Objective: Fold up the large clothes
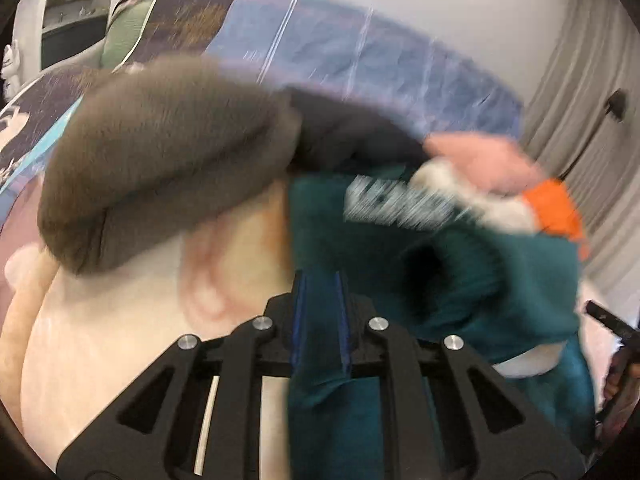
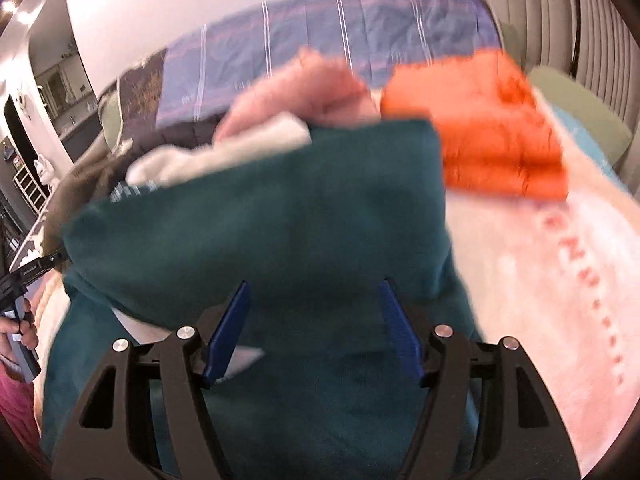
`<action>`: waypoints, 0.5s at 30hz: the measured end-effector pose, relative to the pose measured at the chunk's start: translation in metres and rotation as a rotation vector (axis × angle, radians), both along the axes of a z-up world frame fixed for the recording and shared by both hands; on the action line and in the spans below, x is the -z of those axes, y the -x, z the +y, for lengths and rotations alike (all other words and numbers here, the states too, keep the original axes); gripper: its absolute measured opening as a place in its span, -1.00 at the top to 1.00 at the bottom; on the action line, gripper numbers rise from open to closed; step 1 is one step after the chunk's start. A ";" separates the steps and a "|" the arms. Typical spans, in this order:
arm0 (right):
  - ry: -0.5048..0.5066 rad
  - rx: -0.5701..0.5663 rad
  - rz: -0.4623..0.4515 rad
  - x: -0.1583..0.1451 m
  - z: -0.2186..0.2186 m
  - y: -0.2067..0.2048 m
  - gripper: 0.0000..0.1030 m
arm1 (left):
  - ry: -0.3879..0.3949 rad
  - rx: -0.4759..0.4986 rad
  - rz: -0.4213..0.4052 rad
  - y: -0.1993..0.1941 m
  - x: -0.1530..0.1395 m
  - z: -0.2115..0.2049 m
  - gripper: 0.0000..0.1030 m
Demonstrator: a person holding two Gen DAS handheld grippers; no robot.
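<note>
My left tool [image 1: 320,300] is clamped on the teal sweatshirt [image 1: 460,264]; my right tool [image 2: 314,320] stands apart over it, on the bed [image 2: 560,300]. Blur smears its lettering, probably white print.

Home bedroom: bed [image 2: 540,280], curtains [image 2: 560,20], strewn clothes [image 2: 480,140].

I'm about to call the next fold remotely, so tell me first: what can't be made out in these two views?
- White lettering on the teal garment: left wrist view, smeared by motion blur, unreadable.
- Left gripper: fabric fills its shut jaws, hiding which edge is pinched.
- Right gripper: jaws open over teal cloth; contact unclear.
- Orange stack and pink garment: right wrist view, blurred, the pink one partly hidden behind teal.
</note>
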State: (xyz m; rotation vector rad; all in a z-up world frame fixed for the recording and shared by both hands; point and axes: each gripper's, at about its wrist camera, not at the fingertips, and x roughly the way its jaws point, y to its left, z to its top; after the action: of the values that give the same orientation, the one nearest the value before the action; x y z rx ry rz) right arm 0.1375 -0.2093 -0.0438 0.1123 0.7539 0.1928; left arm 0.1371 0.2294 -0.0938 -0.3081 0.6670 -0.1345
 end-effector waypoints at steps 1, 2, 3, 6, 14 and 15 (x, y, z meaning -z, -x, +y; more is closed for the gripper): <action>-0.002 -0.008 -0.020 -0.006 0.003 -0.001 -0.30 | 0.003 0.013 -0.031 0.001 -0.009 -0.004 0.64; -0.003 -0.017 -0.036 -0.011 0.006 -0.003 -0.30 | 0.002 0.048 -0.085 0.002 -0.026 -0.017 0.55; -0.007 -0.023 -0.050 -0.017 0.014 -0.008 -0.30 | 0.001 0.075 -0.116 -0.001 -0.036 -0.032 0.40; -0.055 -0.051 -0.013 -0.009 0.026 -0.026 -0.30 | 0.007 0.176 -0.155 -0.015 -0.051 -0.081 0.26; 0.011 -0.061 0.043 0.062 0.035 -0.049 -0.52 | -0.312 0.213 -0.036 -0.051 0.049 -0.158 0.06; 0.010 -0.059 0.047 0.061 0.034 -0.049 -0.52 | -0.330 0.206 -0.037 -0.051 0.043 -0.162 0.08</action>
State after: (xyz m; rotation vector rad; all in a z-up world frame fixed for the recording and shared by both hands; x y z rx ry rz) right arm 0.1863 -0.1751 -0.1044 0.0855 0.8057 0.2431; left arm 0.1878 0.0671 -0.1367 0.0814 0.6710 -0.2231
